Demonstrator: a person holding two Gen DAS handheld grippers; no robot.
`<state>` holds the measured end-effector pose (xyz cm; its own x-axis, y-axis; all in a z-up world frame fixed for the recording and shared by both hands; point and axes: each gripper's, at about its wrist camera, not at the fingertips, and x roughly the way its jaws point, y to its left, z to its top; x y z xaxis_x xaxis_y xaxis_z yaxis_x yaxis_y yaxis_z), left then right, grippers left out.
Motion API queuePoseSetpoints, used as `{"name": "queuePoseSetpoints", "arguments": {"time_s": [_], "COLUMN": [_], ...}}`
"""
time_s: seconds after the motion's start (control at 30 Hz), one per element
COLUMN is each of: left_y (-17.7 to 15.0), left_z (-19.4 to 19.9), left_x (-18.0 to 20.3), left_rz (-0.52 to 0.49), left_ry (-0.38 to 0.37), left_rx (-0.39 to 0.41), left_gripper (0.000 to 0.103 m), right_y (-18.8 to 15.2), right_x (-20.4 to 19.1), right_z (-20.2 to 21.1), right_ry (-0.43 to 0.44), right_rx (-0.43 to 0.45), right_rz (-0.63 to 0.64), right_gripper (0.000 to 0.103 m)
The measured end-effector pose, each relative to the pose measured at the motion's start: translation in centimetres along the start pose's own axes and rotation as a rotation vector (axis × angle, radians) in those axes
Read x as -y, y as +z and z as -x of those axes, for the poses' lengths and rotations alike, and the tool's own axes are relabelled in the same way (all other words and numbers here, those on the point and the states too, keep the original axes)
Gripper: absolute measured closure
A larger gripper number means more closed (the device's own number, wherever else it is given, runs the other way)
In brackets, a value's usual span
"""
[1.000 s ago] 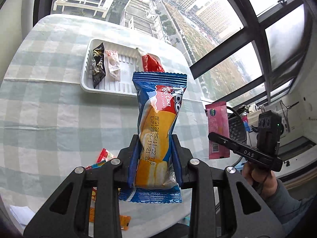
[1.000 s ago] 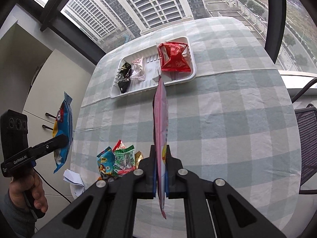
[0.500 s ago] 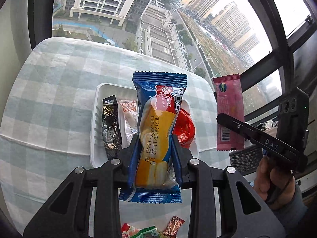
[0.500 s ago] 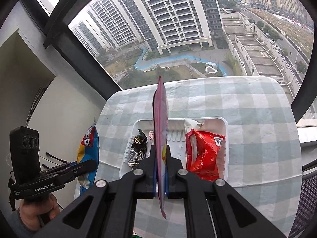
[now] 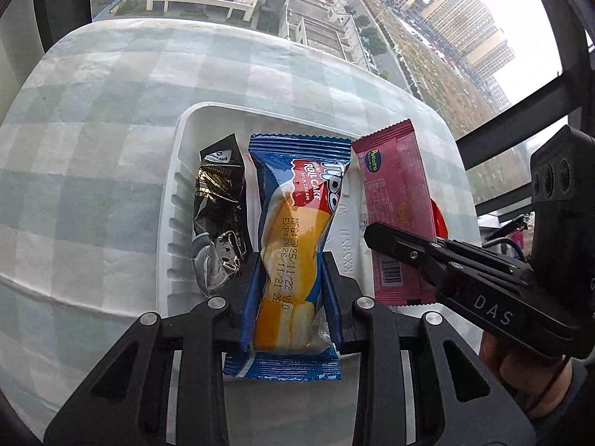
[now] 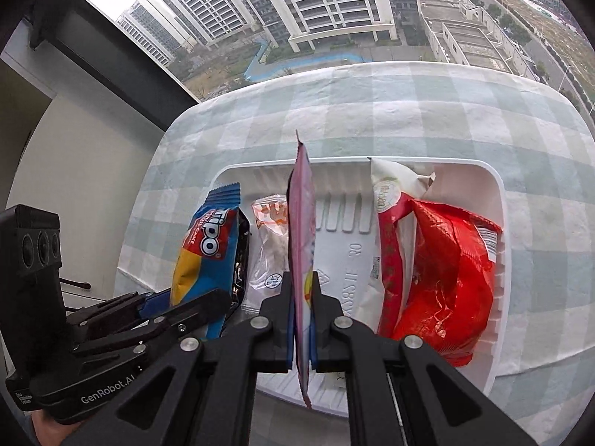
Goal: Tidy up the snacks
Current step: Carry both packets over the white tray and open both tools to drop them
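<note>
My left gripper (image 5: 293, 271) is shut on a blue and yellow roll-cake packet (image 5: 297, 245), held upright over the white tray (image 5: 174, 200). My right gripper (image 6: 300, 290) is shut on a thin pink snack packet (image 6: 302, 230), seen edge-on in its own view and flat (image 5: 394, 204) in the left wrist view. Both packets hang above the tray's middle (image 6: 334, 245). Inside lie a black and gold packet (image 5: 219, 215), a clear packet with orange print (image 6: 269, 245) and a red bag (image 6: 442, 267). The roll-cake packet (image 6: 208, 249) shows left of the pink one.
The tray sits on a round table with a pale green checked cloth (image 6: 409, 111), near the far edge by a tall window (image 6: 297, 11). A hand (image 5: 520, 368) holds the right gripper's handle. A cream wall (image 6: 74, 171) stands to the left.
Both grippers have moved forward and down, from over the near table to right above the tray, each still holding its packet. The loose snacks at the table's near side have left view.
</note>
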<state>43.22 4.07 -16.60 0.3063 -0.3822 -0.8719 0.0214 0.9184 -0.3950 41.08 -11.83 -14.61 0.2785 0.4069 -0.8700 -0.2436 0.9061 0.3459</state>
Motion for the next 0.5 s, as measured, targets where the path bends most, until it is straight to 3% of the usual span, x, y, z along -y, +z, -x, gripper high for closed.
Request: {"name": "queuePoseSetpoints", "arguments": {"time_s": [0.5], "left_y": [0.2], "left_z": [-2.8], "left_x": [-0.1], "left_rz": [-0.009], "left_ry": [0.058], "left_rx": [-0.006], "left_gripper": [0.071], "right_y": [-0.8], "right_x": [1.8], "right_z": [-3.3], "right_ry": [-0.036], "right_rx": [-0.068], "right_rz": [-0.029], "right_gripper": [0.092]}}
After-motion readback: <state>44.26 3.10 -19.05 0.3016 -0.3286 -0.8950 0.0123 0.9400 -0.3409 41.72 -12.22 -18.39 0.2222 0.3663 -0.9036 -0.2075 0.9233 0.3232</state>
